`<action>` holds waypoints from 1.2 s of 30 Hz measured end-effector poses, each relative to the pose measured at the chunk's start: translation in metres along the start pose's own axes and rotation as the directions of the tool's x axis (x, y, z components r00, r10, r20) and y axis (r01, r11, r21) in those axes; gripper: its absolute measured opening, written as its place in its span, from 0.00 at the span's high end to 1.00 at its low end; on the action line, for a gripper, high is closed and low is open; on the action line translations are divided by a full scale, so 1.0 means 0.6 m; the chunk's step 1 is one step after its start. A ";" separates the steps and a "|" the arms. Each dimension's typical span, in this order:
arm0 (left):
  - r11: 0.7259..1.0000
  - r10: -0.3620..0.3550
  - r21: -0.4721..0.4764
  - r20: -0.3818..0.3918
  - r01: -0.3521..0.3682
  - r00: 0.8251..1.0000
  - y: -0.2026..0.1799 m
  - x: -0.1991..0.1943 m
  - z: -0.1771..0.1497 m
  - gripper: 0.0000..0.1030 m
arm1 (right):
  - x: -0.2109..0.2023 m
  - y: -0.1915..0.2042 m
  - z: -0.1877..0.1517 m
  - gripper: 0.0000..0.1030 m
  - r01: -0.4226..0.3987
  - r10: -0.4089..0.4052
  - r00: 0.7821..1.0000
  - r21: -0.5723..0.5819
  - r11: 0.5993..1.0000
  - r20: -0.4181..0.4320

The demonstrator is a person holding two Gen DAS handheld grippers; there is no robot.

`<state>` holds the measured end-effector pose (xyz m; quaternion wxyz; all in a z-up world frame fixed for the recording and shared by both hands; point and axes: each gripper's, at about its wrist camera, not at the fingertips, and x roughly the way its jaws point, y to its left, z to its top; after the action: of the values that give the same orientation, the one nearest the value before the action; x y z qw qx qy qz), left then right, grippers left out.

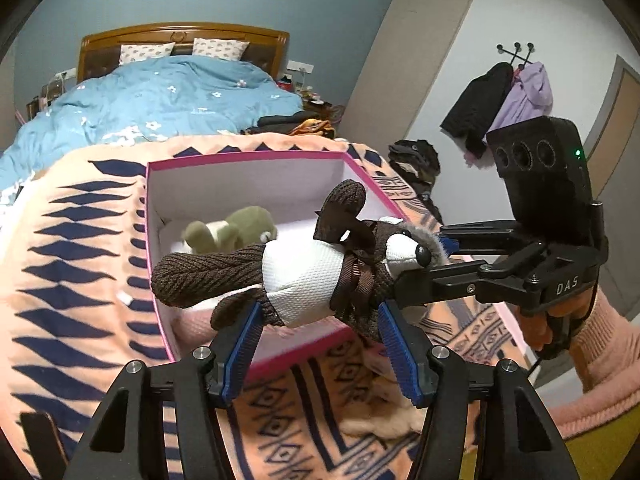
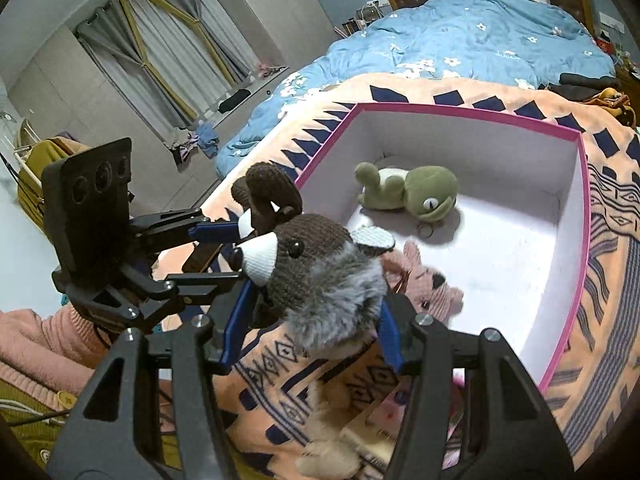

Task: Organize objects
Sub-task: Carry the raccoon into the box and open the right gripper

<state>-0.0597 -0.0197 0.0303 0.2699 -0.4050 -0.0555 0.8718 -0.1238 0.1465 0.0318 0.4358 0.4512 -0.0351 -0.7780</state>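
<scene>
- Two grippers hold one toy between them: your left gripper (image 1: pixel 318 316) has its blue pads pressed on the white-and-brown body of the knitted raccoon plush (image 1: pixel 304 268), and your right gripper (image 2: pixel 312 320) clamps the grey furry head of the same plush. Both sets of jaws stand about half open around it.
- You carry the raccoon plush clear of the bedding, lying sideways just above the near edge of the pink-rimmed box (image 2: pixel 584 216).
- Inside the box, a green frog plush (image 2: pixel 412 192) lies toward the far wall on the white floor, and a pink knitted cat plush (image 2: pixel 432 292) lies at the near left corner, partly hidden behind the raccoon's head.
- The box rests on a peach patterned blanket (image 1: pixel 80 248) at the near end of the bed; a blue floral duvet (image 1: pixel 160 96) covers the far part.
- Your pink sleeve (image 1: pixel 608 344) shows behind the right gripper at the right of the left wrist view.
- A beige plush (image 2: pixel 328 432) lies on the blanket below the right gripper.
</scene>
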 end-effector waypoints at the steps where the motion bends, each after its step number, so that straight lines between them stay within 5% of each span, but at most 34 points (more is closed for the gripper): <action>1: 1.000 0.006 0.001 -0.002 -0.006 1.000 0.004 0.004 0.004 0.41 | 0.003 -0.005 0.005 0.44 -0.002 0.002 1.000 0.003 1.000 -0.003; 18: 0.996 0.057 -0.059 -0.104 -0.063 0.993 0.071 0.098 0.015 0.48 | 0.098 -0.074 0.051 0.44 0.049 -0.047 0.991 0.008 0.999 -0.129; 28: 0.990 0.138 -0.016 -0.134 -0.141 0.981 0.066 0.131 0.016 0.48 | 0.153 -0.104 0.058 0.40 0.104 -0.091 0.977 0.054 0.993 -0.195; 36: 0.981 0.191 -0.007 -0.134 -0.193 0.972 0.059 0.137 0.020 0.48 | 0.130 -0.109 0.057 0.31 0.205 -0.193 0.969 0.063 0.977 -0.155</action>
<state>-0.1270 -0.0061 -0.0285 0.1834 -0.4684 -0.0066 0.8642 -0.2078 0.1199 -0.0296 0.3388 0.5255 0.0123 -0.7803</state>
